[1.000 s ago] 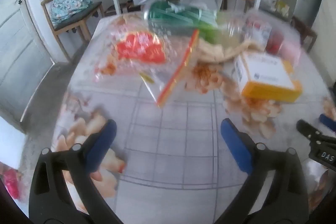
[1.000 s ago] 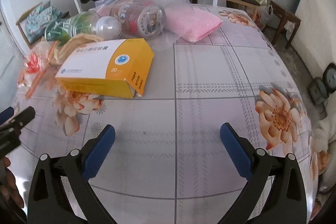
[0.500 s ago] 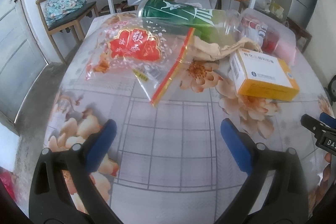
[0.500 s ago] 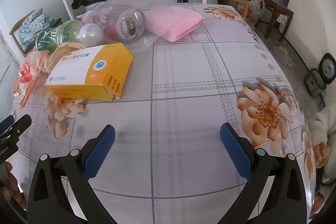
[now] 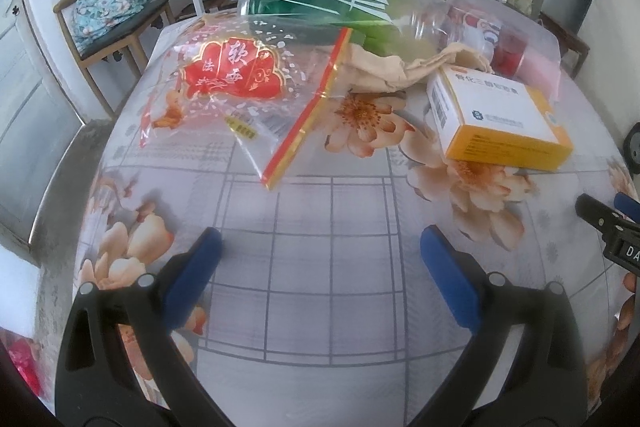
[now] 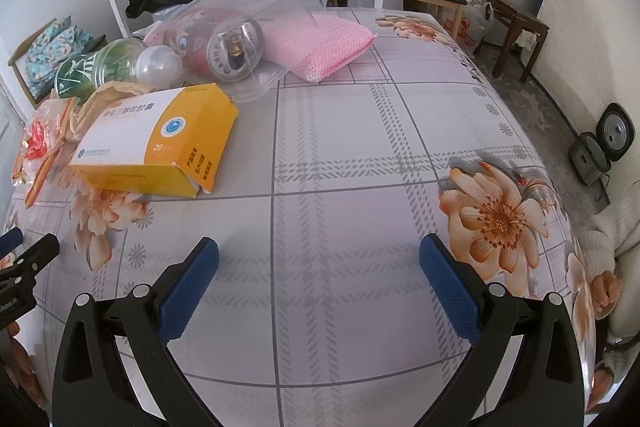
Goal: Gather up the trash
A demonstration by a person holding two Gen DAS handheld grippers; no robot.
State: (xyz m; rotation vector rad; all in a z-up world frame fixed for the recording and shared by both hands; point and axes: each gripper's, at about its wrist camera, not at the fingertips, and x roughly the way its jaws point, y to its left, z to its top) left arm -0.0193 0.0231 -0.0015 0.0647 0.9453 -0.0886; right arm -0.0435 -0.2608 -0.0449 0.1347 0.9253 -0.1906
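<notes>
Both grippers have their jaws spread wide with nothing in them, hovering over bare table (image 6: 340, 155). The trash sits in a heap well ahead of them, all around the box (image 6: 156, 139). The bag (image 5: 240, 83) is left of the box, straight out from the left gripper (image 5: 320, 247). The bottle (image 5: 320, 11) is behind the box. The right gripper (image 6: 318, 255) has the box ahead-left.

I get soft, even daylight in both feeds, bright but flat. My grippers throw only faint shadows on the table (image 6: 340, 155). Both fisheye views bend hard at the rims, with dark vignetted corners. Focus is sharp throughout, no motion blur.
</notes>
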